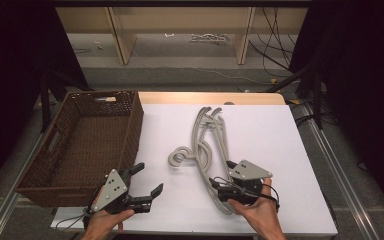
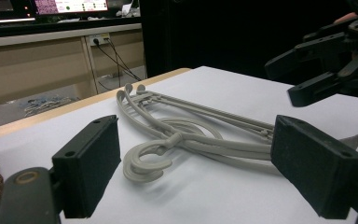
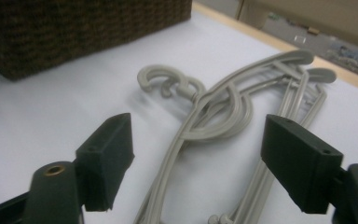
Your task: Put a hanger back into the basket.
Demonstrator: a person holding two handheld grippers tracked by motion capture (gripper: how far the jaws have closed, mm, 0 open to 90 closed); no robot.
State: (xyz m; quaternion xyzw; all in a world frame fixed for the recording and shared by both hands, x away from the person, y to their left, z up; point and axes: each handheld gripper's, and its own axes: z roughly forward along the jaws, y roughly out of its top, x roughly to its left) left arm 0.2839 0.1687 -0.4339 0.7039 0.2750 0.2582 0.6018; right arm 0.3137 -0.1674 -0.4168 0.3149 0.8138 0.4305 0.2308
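White tabletop, wicker basket at left with nothing visible inside. Beside it the left gripper hovers, jaws wide, holding nothing. Grey plastic hangers lie mid-table, ungrasped; the right gripper, jaws spread, straddles their near end. Seemingly nothing done yet.

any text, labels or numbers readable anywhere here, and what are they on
None can be read.
The monitor at the top of the left gripper view shows coloured bars and rows of writing, too small and blurred to read.
The hangers, the wicker basket and both grippers, left and right, carry no visible print.
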